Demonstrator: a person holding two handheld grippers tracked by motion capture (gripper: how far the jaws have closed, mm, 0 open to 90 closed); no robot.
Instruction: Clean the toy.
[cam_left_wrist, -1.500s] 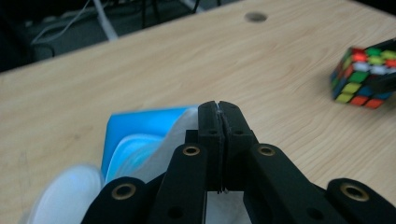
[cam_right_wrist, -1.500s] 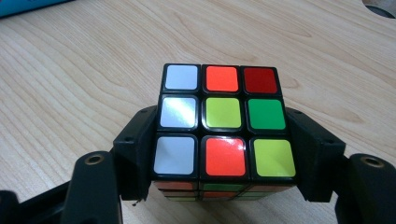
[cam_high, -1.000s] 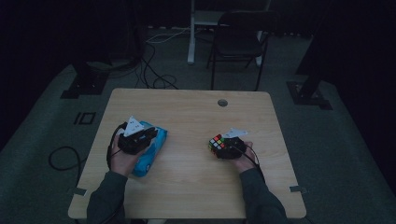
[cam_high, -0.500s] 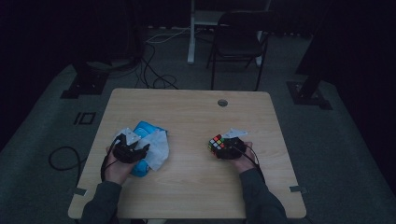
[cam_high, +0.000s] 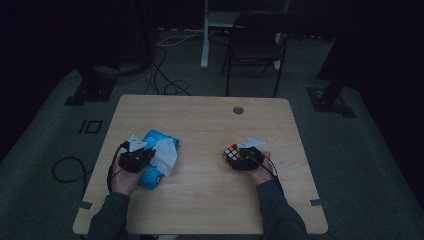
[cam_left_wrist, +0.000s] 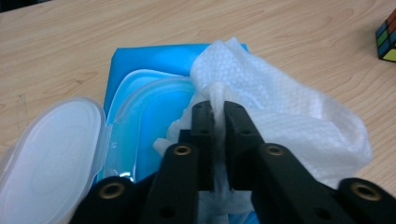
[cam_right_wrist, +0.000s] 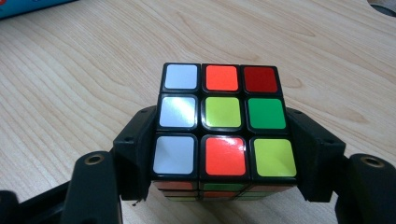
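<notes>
Left gripper pinching a wet wipe; right gripper clamped on a puzzle cube.

Lower left of the high view: left gripper (cam_left_wrist: 218, 116), jaws just closed, pinches the white wet wipe (cam_left_wrist: 280, 116) above the blue wipe pack (cam_high: 152, 172), flip lid (cam_left_wrist: 49, 149) open. Right of centre: right gripper (cam_right_wrist: 223, 154) clamps the colour cube (cam_right_wrist: 223, 123) on the wooden table (cam_high: 210, 120).

Wipe packs (cam_high: 150, 175): 1
Wipes (cam_left_wrist: 280, 112): 1
Puzzle cubes (cam_right_wrist: 224, 121): 1
Grippers: 2
Tables (cam_high: 200, 120): 1
Chairs (cam_high: 255, 45): 1
</notes>
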